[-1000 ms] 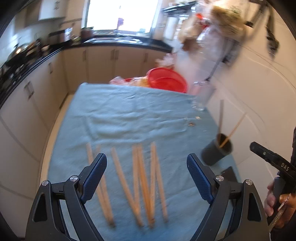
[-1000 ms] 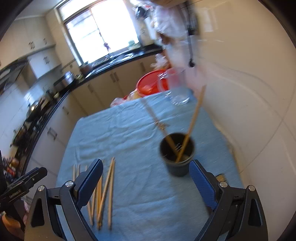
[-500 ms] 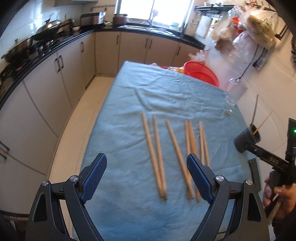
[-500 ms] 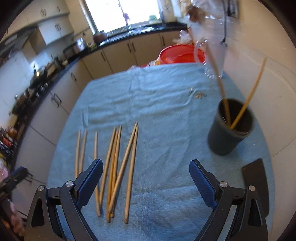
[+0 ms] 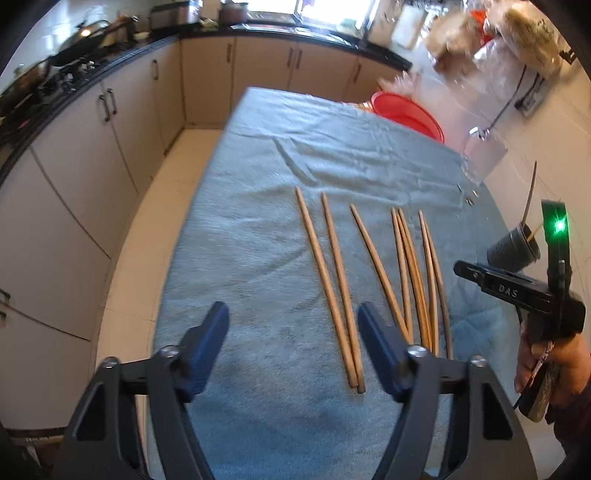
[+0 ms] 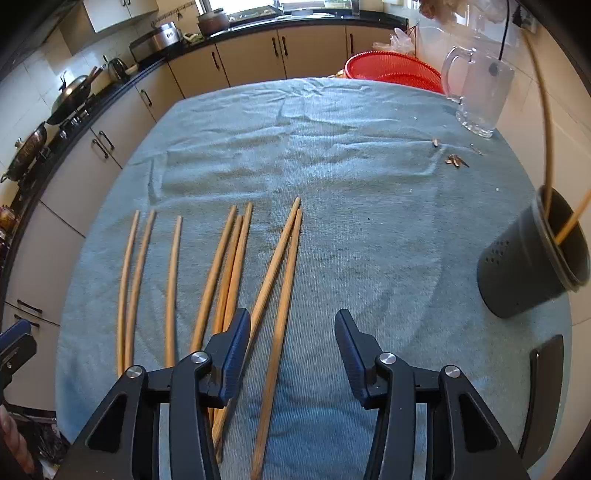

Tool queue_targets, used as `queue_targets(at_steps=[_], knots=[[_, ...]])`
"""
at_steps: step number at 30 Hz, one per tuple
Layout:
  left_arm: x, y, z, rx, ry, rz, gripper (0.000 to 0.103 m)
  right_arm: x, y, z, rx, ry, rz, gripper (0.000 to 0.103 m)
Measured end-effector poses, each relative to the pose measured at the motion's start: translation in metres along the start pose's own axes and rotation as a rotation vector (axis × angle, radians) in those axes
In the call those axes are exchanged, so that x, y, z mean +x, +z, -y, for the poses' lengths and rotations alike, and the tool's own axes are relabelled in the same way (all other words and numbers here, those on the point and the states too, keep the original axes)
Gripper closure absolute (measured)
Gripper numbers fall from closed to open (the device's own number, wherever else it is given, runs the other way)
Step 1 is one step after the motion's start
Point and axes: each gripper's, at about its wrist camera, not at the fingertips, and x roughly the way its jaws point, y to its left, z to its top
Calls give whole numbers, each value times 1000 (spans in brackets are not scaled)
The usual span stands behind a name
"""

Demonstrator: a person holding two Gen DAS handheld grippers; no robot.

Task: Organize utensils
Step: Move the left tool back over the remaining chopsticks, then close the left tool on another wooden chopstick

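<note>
On the blue cloth (image 6: 369,192), chopsticks (image 6: 284,266) lay loose; the holder (image 6: 528,273) stood right. Both grippers, left (image 5: 291,347) and right (image 6: 291,354), were parted, empty. Best practice: straddle one stick squarely before closing.

Daylight floods in from the window (image 5: 325,9) behind the counter, and it blows out to pure white in my left view. The cloth (image 5: 280,206) is evenly lit, bright, with only soft shadows: a faint dark patch lies under my left gripper (image 5: 291,339), and the cup (image 6: 532,258) throws a pale shadow toward me. The bags (image 5: 491,44) at upper right in my left view are smeared by motion blur; the jug (image 6: 476,92) shows hazy glare. Fisheye bending curves the chopsticks (image 6: 229,266) and cabinets (image 5: 92,155) near the edges, and black vignette fills every corner. A green lamp (image 5: 559,225) glows sharp.
</note>
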Motion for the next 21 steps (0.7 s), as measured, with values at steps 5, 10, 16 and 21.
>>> queue_targets(at_steps=[5,10,16,21], knots=[[24,15,4,-6,-34,-45,51,13,8,0,-4,8,-31,70],[48,28,14,20,-40,-81,59,25,14,4,2,16,-54,73],[70,39,21,37,-27,-110,61,38,19,1,-13,25,-81,75],[85,48,15,14,-12,-130,65,50,23,-6,-45,11,-112,86]])
